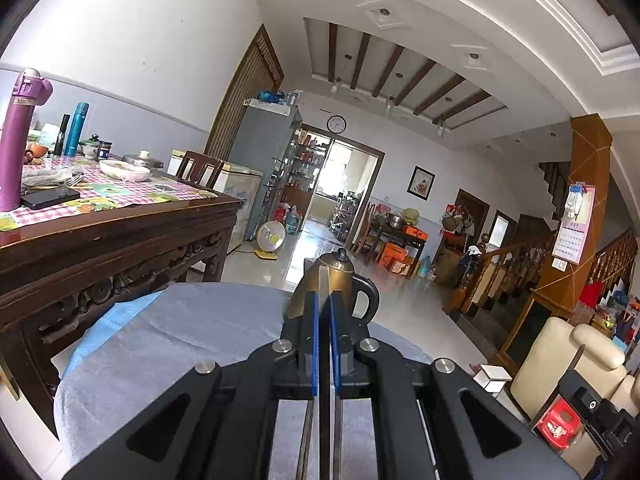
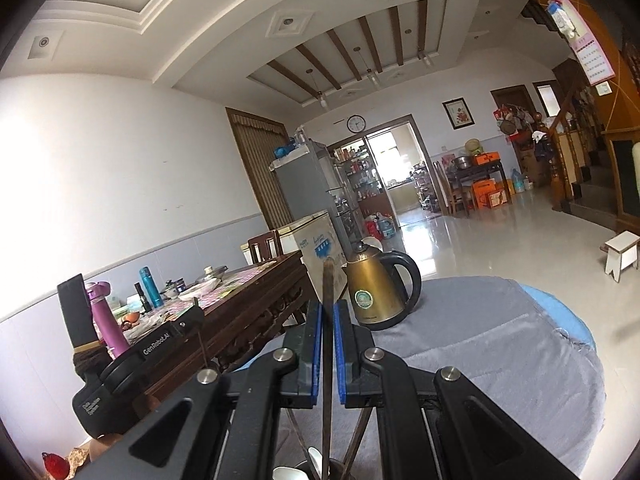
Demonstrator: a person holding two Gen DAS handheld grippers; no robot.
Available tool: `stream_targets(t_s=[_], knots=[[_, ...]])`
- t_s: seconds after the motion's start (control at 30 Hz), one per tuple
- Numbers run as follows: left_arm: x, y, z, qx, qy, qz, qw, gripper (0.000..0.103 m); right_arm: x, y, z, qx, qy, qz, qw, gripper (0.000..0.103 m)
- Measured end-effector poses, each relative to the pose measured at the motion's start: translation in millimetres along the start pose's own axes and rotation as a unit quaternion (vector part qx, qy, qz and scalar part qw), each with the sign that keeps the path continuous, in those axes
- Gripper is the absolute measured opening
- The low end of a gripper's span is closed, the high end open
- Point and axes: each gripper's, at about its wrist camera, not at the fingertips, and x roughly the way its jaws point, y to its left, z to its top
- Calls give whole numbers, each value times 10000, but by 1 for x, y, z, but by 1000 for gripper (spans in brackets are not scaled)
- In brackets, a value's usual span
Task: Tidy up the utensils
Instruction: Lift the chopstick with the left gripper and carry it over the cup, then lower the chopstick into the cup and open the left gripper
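Dark utensil [image 2: 328, 300], perhaps chopstick, clamped upright in right hand-held gripper [image 2: 327, 320].

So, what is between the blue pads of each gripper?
Left gripper: a flat metal utensil, seen in the left wrist view. Right gripper: a thin dark stick, seen in the right wrist view. Both are clamped.

Bright daylight from far doorway [image 1: 340, 184], blown out; glare on glossy floor [image 2: 480, 240]; heavy fisheye warp, dark vignetted corners; sharp overall.

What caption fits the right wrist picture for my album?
Right gripper pinching a thin dark stick before a gold electric kettle.
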Motion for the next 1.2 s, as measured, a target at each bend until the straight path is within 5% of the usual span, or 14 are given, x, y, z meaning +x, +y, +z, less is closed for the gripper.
stream_targets(t_s=[1.2], knots=[[16, -13, -21, 243, -112, 205, 9994, 5, 24, 11, -35, -416, 605, 49, 9973, 7]])
